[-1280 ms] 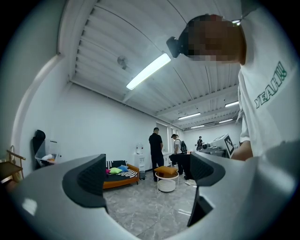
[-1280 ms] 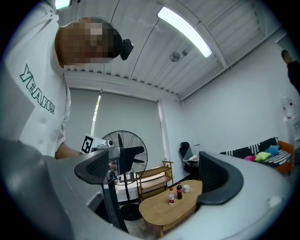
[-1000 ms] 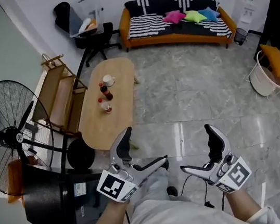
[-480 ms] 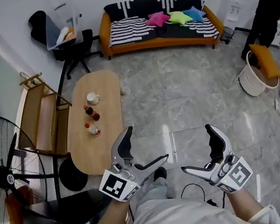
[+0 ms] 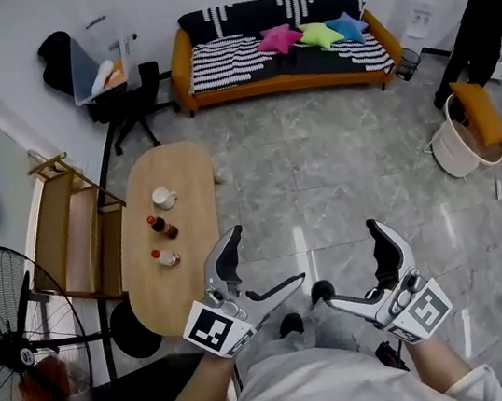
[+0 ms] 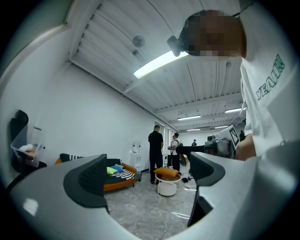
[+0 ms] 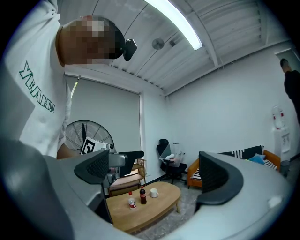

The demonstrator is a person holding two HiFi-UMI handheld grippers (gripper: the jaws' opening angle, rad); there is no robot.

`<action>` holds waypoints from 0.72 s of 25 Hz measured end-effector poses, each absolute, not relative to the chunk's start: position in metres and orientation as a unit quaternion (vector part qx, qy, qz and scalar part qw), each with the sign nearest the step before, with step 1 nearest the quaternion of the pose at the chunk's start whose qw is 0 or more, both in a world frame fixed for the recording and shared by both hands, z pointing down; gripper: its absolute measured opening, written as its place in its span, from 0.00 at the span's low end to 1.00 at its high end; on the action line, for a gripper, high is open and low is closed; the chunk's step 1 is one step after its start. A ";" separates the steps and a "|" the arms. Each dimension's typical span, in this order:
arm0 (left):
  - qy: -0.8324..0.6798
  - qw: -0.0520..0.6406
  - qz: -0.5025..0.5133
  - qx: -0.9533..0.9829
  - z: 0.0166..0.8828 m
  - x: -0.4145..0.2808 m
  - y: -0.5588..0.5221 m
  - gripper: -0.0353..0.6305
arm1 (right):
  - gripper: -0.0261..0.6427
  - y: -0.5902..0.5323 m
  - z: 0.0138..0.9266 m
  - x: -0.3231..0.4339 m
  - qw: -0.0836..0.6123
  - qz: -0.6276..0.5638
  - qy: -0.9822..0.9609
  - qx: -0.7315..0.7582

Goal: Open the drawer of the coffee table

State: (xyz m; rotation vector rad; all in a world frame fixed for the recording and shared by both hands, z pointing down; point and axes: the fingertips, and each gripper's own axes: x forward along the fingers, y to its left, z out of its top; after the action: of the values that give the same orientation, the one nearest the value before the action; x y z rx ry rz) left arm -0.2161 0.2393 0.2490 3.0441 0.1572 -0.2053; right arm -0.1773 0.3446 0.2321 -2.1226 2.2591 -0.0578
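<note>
Change: table (image 5: 167, 293) has drawn nearer, ahead-left; the approach is likely under way.
Left hand-held gripper (image 5: 262, 259): open, empty.
Right hand-held gripper (image 5: 351, 264): open, empty.
Drawer: not visible yet.

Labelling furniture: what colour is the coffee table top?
The coffee table top is plain light wood; head view shows it best.

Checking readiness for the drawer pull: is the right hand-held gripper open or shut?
Open: the right hand-held gripper holds nothing, jaws wide apart, the coffee table visible through the gap.
</note>
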 end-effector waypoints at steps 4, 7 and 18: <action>0.045 0.034 -0.061 0.997 0.251 -0.177 0.226 0.86 | 0.92 0.324 0.232 -0.137 0.029 -0.012 0.739 -0.673; 0.031 0.027 -0.058 0.997 0.251 -0.145 0.208 0.86 | 0.92 0.306 0.234 -0.103 0.030 -0.010 0.752 -0.658; -0.042 0.029 -0.052 0.997 0.232 0.021 0.165 0.86 | 0.92 0.258 0.218 0.065 0.025 -0.028 0.808 -0.587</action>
State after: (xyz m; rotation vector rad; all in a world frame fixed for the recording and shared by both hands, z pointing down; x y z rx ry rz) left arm 0.0211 0.1653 0.2317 3.0776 -0.1289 -0.1593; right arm 0.0651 0.2578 0.2182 -1.8173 2.5006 -0.0879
